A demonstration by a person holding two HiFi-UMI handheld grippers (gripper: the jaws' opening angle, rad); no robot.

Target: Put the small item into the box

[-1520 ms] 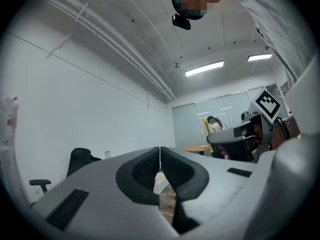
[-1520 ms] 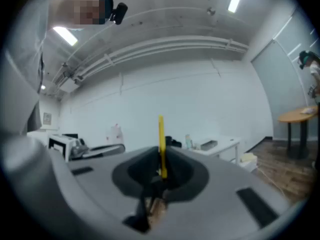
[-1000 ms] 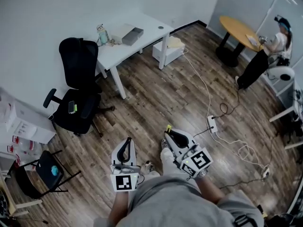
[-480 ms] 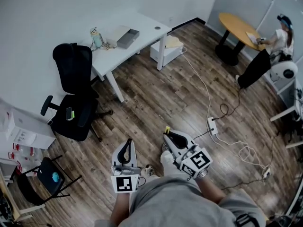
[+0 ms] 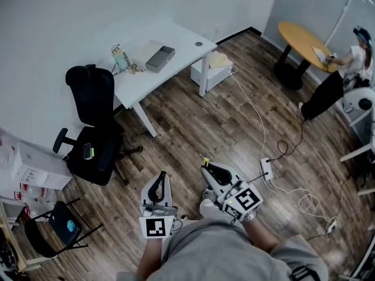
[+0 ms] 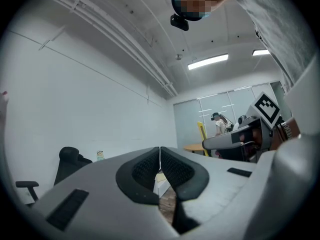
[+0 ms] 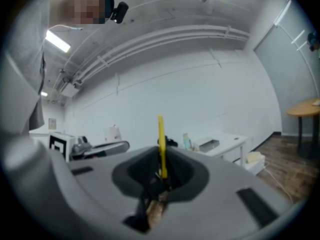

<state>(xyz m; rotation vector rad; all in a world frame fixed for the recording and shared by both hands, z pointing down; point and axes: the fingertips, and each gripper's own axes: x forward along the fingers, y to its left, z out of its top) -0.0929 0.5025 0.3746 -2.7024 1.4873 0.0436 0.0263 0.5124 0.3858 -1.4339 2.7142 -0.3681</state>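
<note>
A thin yellow item (image 7: 161, 144) stands up between the jaws of my right gripper (image 7: 162, 171), which is shut on it. In the head view the same yellow item (image 5: 205, 160) pokes from the right gripper (image 5: 207, 167), held close to the body above the wood floor. My left gripper (image 5: 156, 181) sits beside it with its pads (image 6: 172, 169) pressed together and nothing between them. The grey box (image 5: 160, 58) lies on the white desk (image 5: 181, 43) far ahead and is also seen in the right gripper view as the box (image 7: 208, 144).
A black office chair (image 5: 94, 127) stands left of the desk, with a bottle (image 5: 119, 56) on the desk's left end. A power strip (image 5: 266, 168) and white cables cross the floor at right. A person (image 5: 351, 63) sits at a round wooden table (image 5: 302, 40). A folding chair (image 5: 58, 224) is at lower left.
The desk and chair have shifted slightly in the head view as the head camera moved. Both grippers stay in front of the body, the right one still holding the yellow item.
</note>
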